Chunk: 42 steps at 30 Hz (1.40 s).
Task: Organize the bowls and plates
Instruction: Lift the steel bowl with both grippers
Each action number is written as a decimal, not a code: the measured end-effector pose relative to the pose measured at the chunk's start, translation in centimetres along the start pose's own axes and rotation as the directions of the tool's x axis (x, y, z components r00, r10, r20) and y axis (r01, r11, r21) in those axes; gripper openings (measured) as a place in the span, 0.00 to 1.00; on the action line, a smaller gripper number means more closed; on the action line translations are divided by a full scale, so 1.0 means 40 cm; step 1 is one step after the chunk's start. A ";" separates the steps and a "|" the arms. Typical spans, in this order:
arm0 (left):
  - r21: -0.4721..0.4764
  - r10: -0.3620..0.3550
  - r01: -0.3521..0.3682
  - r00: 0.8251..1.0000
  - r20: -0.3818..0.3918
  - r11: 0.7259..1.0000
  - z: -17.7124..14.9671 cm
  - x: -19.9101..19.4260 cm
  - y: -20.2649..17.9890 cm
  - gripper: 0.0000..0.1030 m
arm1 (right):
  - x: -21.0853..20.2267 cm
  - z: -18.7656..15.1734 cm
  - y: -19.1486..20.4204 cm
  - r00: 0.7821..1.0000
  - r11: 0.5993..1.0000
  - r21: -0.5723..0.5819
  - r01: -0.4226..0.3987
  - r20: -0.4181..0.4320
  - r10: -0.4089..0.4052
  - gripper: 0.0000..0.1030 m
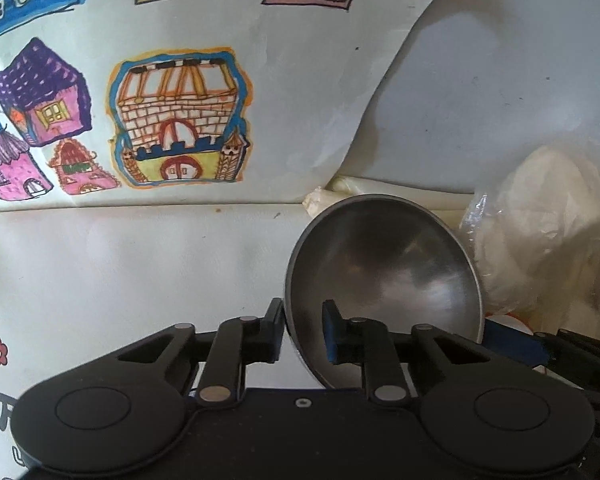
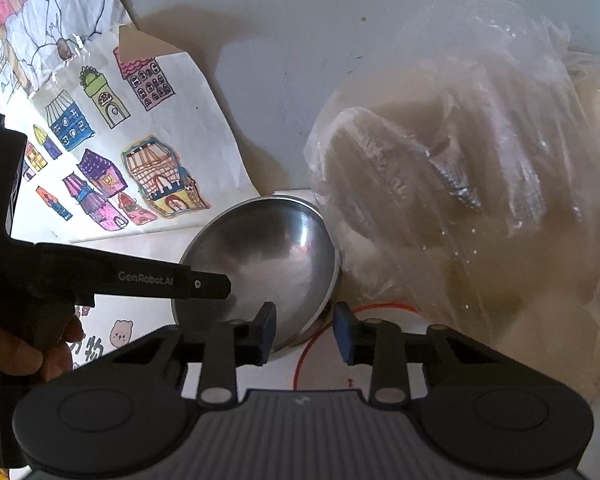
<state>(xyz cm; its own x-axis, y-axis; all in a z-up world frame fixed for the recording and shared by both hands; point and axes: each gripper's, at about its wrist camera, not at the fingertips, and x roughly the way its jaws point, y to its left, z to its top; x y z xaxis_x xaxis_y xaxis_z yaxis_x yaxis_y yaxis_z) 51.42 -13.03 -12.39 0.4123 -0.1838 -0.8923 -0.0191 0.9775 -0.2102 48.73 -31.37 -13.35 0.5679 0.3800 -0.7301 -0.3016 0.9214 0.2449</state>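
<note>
A steel bowl (image 1: 384, 276) is tilted on edge, its hollow facing the left wrist camera. My left gripper (image 1: 303, 332) is shut on the bowl's rim, one finger outside and one inside. In the right wrist view the same bowl (image 2: 268, 256) is held up by the left gripper (image 2: 208, 286), which comes in from the left. My right gripper (image 2: 305, 330) is open at the bowl's lower right rim, its fingers either side of the rim and not closed on it. A white plate with an orange rim (image 2: 328, 364) lies under the bowl.
A child's drawing of coloured houses (image 1: 180, 120) lies on the white table (image 1: 120, 280); it also shows in the right wrist view (image 2: 132, 168). A crumpled clear plastic bag (image 2: 480, 184) with pale contents fills the right side, touching the bowl.
</note>
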 end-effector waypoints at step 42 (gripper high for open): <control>0.004 -0.130 0.130 0.987 0.096 0.991 -0.190 -0.265 -0.007 0.11 | -0.234 -0.118 0.085 0.996 0.998 0.011 0.060 0.066 -0.060 0.17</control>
<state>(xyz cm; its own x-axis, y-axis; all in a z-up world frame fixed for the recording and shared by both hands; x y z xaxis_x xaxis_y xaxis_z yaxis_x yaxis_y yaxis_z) 40.11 -12.15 -5.90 0.4971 -0.2986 -0.8147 0.0388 0.9456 -0.3229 38.78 -32.18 -8.69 0.6345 0.3281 -0.6998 -0.2584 0.9434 0.2081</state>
